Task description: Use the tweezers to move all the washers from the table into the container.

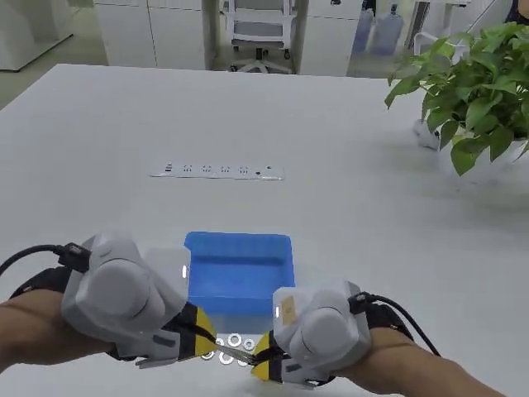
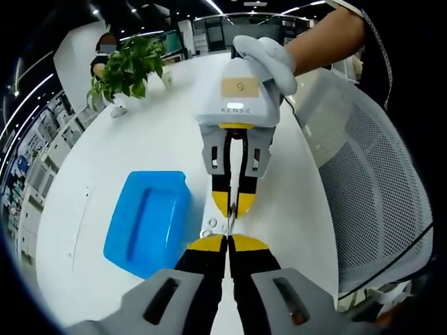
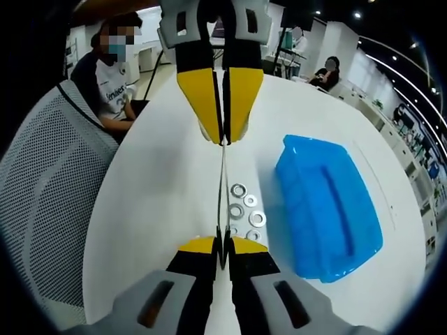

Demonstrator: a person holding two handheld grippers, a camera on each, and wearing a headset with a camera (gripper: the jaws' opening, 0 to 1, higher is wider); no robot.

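Metal tweezers (image 3: 223,188) stretch as one thin line between our two grippers, which face each other tip to tip low over the white table (image 1: 331,149). We hold the left gripper (image 2: 228,243) with its yellow-tipped jaws pressed together on one end of the tweezers. The right gripper (image 3: 222,246) pinches the other end the same way. The tweezers' arms lie so close that we cannot tell whether they are spread or squeezed, nor whether they hold anything.

Silver washers (image 3: 238,190) lie loose on the table in a small cluster just beside the tweezers, on the side toward the container. In the right gripper view we count about six. They sit near the container's wall but apart from it.

The blue container (image 3: 328,202), a shallow open tray, stands on the table just past the washers. In the head view it sits right beyond our grippers, between them.

Farther out along the table a white power strip (image 1: 216,171) lies flat, well apart from the container. A leafy green plant (image 1: 475,91) stands at the table's far right. An office chair (image 1: 260,33) waits beyond the far edge. A grey mesh chair (image 3: 49,209) stands at the table's near side, and a person (image 3: 112,77) in a printed white shirt sits beyond it.
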